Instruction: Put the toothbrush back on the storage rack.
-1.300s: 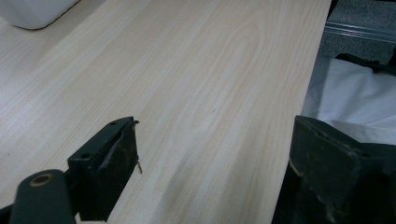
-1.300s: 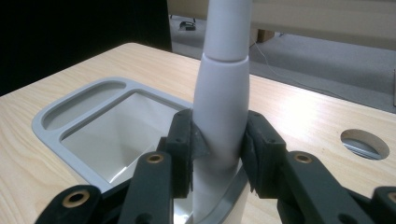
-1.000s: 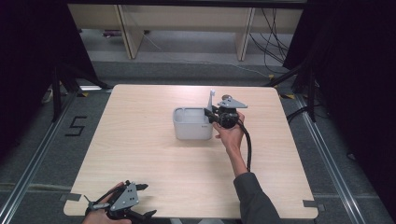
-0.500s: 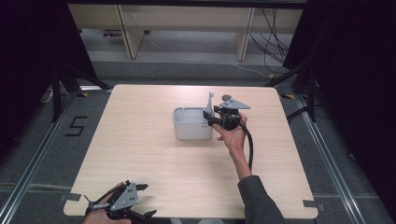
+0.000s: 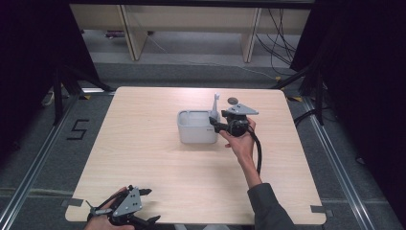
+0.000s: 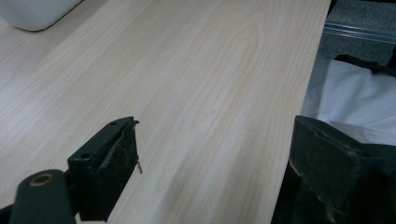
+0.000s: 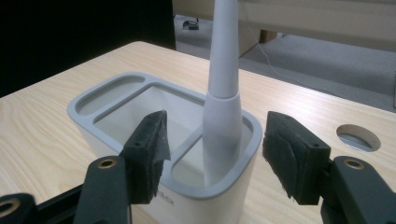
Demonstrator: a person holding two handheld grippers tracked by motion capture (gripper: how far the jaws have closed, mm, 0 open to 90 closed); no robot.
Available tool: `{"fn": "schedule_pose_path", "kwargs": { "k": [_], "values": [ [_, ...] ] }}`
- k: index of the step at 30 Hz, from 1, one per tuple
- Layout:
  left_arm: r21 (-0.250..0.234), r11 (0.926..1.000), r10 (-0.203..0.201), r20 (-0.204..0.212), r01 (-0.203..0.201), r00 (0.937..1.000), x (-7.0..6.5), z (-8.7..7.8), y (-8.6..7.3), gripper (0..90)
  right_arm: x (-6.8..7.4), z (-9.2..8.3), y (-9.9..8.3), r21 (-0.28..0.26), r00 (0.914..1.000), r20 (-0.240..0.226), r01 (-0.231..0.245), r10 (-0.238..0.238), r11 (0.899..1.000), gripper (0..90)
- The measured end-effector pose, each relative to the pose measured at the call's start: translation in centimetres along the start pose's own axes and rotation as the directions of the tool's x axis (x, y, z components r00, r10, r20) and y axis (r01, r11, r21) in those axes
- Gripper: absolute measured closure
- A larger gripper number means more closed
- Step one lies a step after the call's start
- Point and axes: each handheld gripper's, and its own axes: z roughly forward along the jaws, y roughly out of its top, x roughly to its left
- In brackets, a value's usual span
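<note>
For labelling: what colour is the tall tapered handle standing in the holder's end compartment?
White, best seen in the right gripper view: tall tapered plastic handle.

holder (image 7: 140, 140): pale grey rim, white walls
brush handle (image 7: 223, 93): plain white, lower part light grey
table (image 5: 143, 143): light wood with fine grain lines
right gripper (image 7: 212, 149): black jaws, dark worn pads, grey plate on top
left gripper (image 5: 125, 211): black, grey plate
floor (image 5: 43, 158): dark grey, with a black "5" at left
</note>
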Motion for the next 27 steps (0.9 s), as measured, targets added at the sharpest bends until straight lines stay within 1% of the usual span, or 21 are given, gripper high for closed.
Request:
{"fn": "schedule_pose_path", "kwargs": {
  "k": [1,2,3,4,6,7,8,10,12,13,14,15,17,18,19,21,22,24,25,26,27],
  "values": [
    [0.010,0.9999,0.006,-0.004,-0.006,1.0000,0.0,-0.1,0.0,14.7,0.0,-0.1,-0.1,-0.017,0.9998,0.014,0.014,-0.013,1.000,39.9],
    [-0.003,1.0000,0.003,-0.007,-0.003,1.0000,-0.1,0.0,0.0,14.7,0.1,-0.2,-0.1,-0.008,1.0000,0.008,-0.005,0.005,1.000,39.4],
    [-0.001,1.0000,0.004,0.005,-0.004,1.0000,-0.1,0.0,0.0,14.7,0.0,-0.4,-0.1,-0.013,1.0000,0.007,0.005,-0.005,1.000,39.1],
    [0.002,1.0000,0.007,0.006,-0.007,1.0000,-0.1,0.0,0.0,14.7,0.0,-0.5,-0.1,-0.006,1.0000,0.006,0.001,-0.001,1.000,39.0],
    [-0.008,0.9999,0.006,-0.002,-0.006,1.0000,-0.1,0.1,0.0,14.7,-0.1,-0.7,-0.1,-0.004,1.0000,-0.007,0.006,-0.006,1.000,38.4],
    [0.000,1.0000,0.007,0.001,-0.007,1.0000,-0.1,0.0,0.1,14.7,0.0,-0.8,-0.2,-0.012,0.9999,0.013,0.010,-0.010,1.000,38.3],
    [0.000,1.0000,0.010,0.007,-0.010,0.9999,-0.1,0.0,0.1,14.7,0.0,-0.8,-0.2,-0.013,0.9999,0.011,0.009,-0.009,1.000,38.1],
    [-0.011,0.9999,0.008,-0.005,-0.008,1.0000,-0.1,0.1,0.0,14.7,0.2,-0.8,-0.2,-0.016,1.0000,0.007,-0.007,0.007,1.000,38.0],
    [-0.002,1.0000,0.007,0.004,-0.007,1.0000,-0.1,0.0,0.1,14.7,0.2,-0.8,-0.1,-0.016,0.9999,-0.004,0.013,-0.013,1.000,37.6],
    [-0.009,0.9999,0.007,-0.005,-0.007,1.0000,-0.1,0.0,0.1,14.7,0.3,-0.9,-0.1,-0.004,1.0000,0.005,0.005,-0.005,1.000,37.3],
    [-0.005,0.9998,0.017,-0.007,-0.017,0.9998,-0.1,0.0,0.0,14.7,0.4,-0.8,-0.1,-0.005,1.0000,-0.006,-0.001,0.001,1.000,37.1],
    [-0.007,0.9999,0.015,-0.006,-0.015,0.9999,-0.1,0.0,0.0,14.7,0.5,-0.9,-0.2,-0.012,0.9999,0.008,0.008,-0.008,1.000,37.0],
    [0.007,0.9998,0.019,0.001,-0.019,0.9998,0.0,-0.1,0.1,14.7,0.5,-1.0,-0.1,-0.004,0.9998,0.001,0.021,-0.021,1.000,36.8],
    [0.001,0.9999,0.017,-0.003,-0.017,0.9999,-0.1,-0.1,0.1,14.7,0.5,-1.0,-0.1,-0.008,0.9997,-0.011,0.023,-0.023,1.000,36.6],
    [-0.014,0.9999,0.008,-0.005,-0.008,1.0000,-0.2,0.0,0.0,14.7,0.5,-1.1,0.0,-0.006,0.9996,-0.008,0.028,-0.029,1.000,36.4],
    [-0.013,0.9999,0.004,-0.003,-0.004,1.0000,-0.2,0.0,0.1,14.7,0.6,-1.2,0.0,0.005,0.9997,-0.012,0.020,-0.020,1.000,35.8],
    [-0.001,0.9999,0.017,-0.006,-0.017,0.9998,-0.1,-0.1,0.1,14.7,0.6,-1.3,0.0,-0.001,0.9997,-0.001,0.026,-0.026,1.000,35.6],
    [-0.012,0.9999,0.005,-0.004,-0.005,1.0000,-0.2,0.0,0.1,14.7,0.5,-1.5,0.0,0.000,0.9999,-0.002,0.015,-0.015,1.000,35.3],
    [0.001,1.0000,0.009,0.006,-0.009,0.9999,-0.1,-0.1,0.1,14.7,0.7,-1.6,0.0,0.007,1.0000,-0.003,-0.007,0.007,1.000,35.1],
    [0.002,0.9999,0.012,0.004,-0.012,0.9999,-0.1,-0.1,0.1,14.7,0.6,-1.7,0.0,0.004,1.0000,0.005,-0.003,0.003,1.000,35.0],
    [-0.005,0.9999,0.012,-0.007,-0.012,0.9999,-0.1,0.0,0.1,14.7,0.4,-1.7,0.0,0.000,0.9997,0.001,0.025,-0.025,1.000,35.0]
  ]
}}
